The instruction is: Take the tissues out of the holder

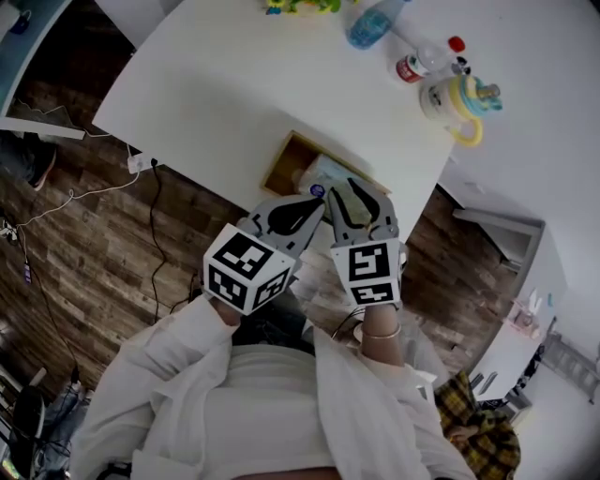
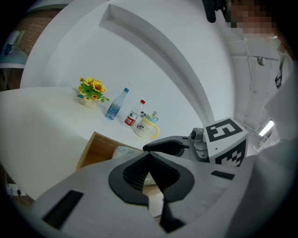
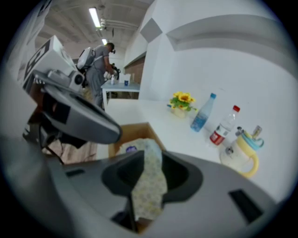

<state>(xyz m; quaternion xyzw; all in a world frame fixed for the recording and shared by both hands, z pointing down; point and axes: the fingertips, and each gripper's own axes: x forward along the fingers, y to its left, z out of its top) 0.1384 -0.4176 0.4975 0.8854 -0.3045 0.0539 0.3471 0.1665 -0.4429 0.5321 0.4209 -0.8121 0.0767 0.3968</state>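
Above plank floor [image 1: 84, 244], a white table [image 1: 225, 84] bears the holder [image 1: 284, 159].

- open-topped wooden holder [image 1: 281, 161]: near end hidden under left gripper [image 1: 317, 200] and right gripper [image 1: 354, 192], head view
- pale patterned tissue pack [image 1: 325, 172]: mostly covered by the same two grippers
- yellow-and-green flower arrangement [image 1: 300, 6] and clear blue plastic bottle [image 1: 370, 26]: cut off by top edge, head view
- red-capped clear bottle [image 1: 417, 64]: label print too small to read
- left gripper view: pale patch behind the closed jaws, tissue or table, cannot tell
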